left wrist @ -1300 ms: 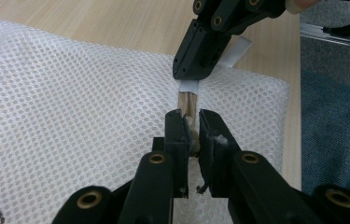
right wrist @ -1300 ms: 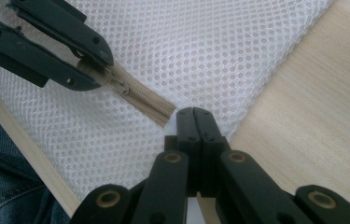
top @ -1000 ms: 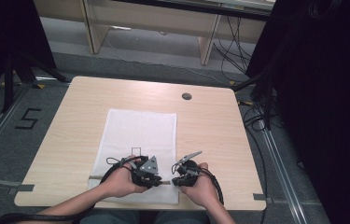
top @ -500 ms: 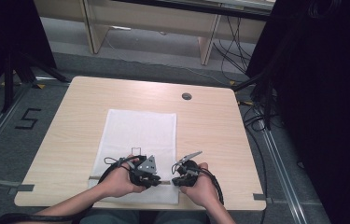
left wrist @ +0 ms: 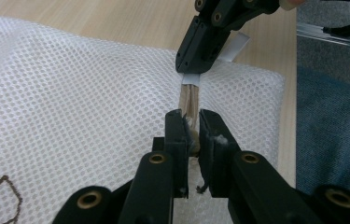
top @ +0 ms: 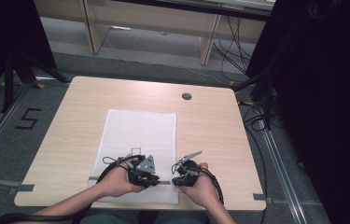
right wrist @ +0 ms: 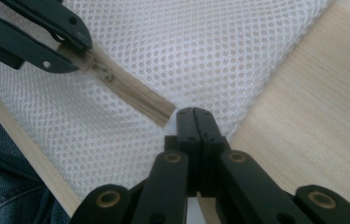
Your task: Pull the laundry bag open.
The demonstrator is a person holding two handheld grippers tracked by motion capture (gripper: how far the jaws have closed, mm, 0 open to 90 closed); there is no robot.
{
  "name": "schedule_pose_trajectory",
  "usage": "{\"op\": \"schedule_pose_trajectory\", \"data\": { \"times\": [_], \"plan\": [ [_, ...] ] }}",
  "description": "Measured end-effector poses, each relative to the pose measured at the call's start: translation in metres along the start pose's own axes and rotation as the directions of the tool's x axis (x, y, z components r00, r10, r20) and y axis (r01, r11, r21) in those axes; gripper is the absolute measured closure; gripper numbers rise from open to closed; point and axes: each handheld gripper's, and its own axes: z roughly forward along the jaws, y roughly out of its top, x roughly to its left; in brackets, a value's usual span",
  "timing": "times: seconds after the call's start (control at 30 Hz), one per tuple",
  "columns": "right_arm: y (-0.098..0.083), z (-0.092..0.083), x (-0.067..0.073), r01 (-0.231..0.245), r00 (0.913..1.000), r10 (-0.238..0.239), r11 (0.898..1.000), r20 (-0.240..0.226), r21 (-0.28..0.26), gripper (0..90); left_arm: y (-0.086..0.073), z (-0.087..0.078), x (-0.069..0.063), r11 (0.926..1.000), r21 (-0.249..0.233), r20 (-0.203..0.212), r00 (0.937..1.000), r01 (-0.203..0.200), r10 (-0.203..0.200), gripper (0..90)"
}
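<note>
A white mesh laundry bag (top: 140, 140) lay flat on the pale wooden table (top: 219, 126), its beige zipper (right wrist: 135, 95) along the edge nearest the person. The left gripper (left wrist: 191, 128) was clamped on the zipper's small metal slider (right wrist: 103, 71). The right gripper (right wrist: 194, 116), jaws pressed together, pinched the bag's white tab (left wrist: 190, 79) at the zipper's end. Judging by the closed teeth between them, the zipper's travel seemed unfinished; which way it should run could not be told.

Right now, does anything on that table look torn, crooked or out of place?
Nothing stands out. The white mesh bag lies flat and square on the table. The left gripper is clamped at its tan zipper, the right gripper pinches the bag's corner beside the zipper's end. No tears show.
</note>
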Motion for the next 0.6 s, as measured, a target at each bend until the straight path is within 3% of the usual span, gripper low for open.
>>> {"op": "schedule_pose_trajectory", "data": {
  "times": [0.4, 0.43, 0.5, 0.53, 0.6],
  "plan": [
    [-0.0001, 0.0001, -0.0008, 0.015, 0.9999, -0.015, 1.000, 0.002, -0.007, 90.0, -0.0022, -0.0030, -0.0006, 1.0000, 0.008, -0.002, 1.0000, -0.006, 0.006, 81.9],
    [0.0000, 0.0002, -0.0008, 0.014, 0.9999, -0.014, 1.000, 0.003, -0.006, 90.0, -0.0029, -0.0039, -0.0013, 1.0000, -0.004, -0.002, 1.0000, 0.008, -0.008, 82.0],
    [0.0001, 0.0002, -0.0006, 0.011, 0.9999, -0.011, 1.000, -0.002, -0.004, 90.0, -0.0036, -0.0059, 0.0005, 0.9999, -0.005, -0.003, 0.9999, -0.010, 0.010, 81.9],
    [0.0002, 0.0002, -0.0010, 0.016, 0.9999, -0.016, 1.000, 0.001, -0.005, 90.0, -0.0043, -0.0056, -0.0007, 0.9998, -0.009, 0.000, 0.9999, 0.015, -0.015, 81.9],
    [0.0002, 0.0002, -0.0006, 0.012, 0.9999, -0.012, 1.000, 0.000, -0.004, 90.0, -0.0044, -0.0054, -0.0011, 0.9999, -0.010, -0.002, 0.9999, 0.011, -0.011, 81.9]
  ]
}}
